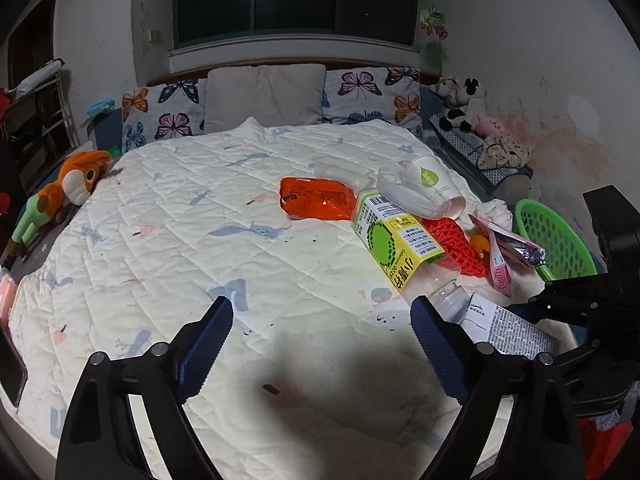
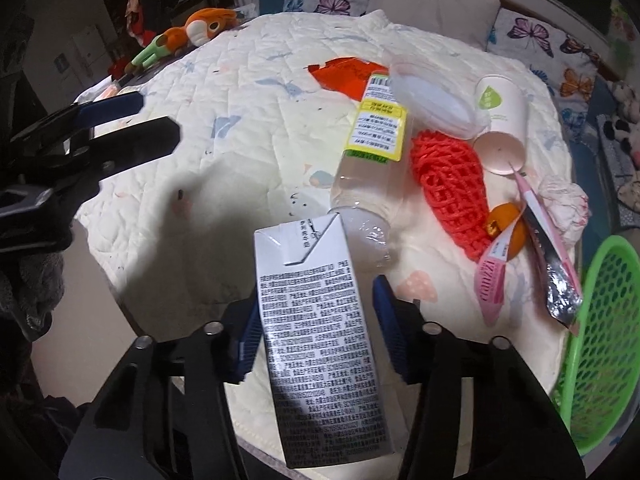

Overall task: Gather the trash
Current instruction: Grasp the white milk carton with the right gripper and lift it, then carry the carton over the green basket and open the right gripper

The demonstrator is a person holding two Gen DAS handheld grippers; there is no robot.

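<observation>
The right gripper had its jaws clamped on a white carton above the bed's near edge. The left gripper hung with jaws apart. Beyond lay a clear bottle, red netting and a paper cup; a green basket sat rightward.

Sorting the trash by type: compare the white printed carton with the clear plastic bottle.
The white printed carton is opaque and box-shaped; the clear plastic bottle with the yellow label is see-through and rounded. The carton sits between the right claw fingers; the bottle lies free on the quilt. The carton is nearer the camera. Both look like empty drink containers.
</observation>
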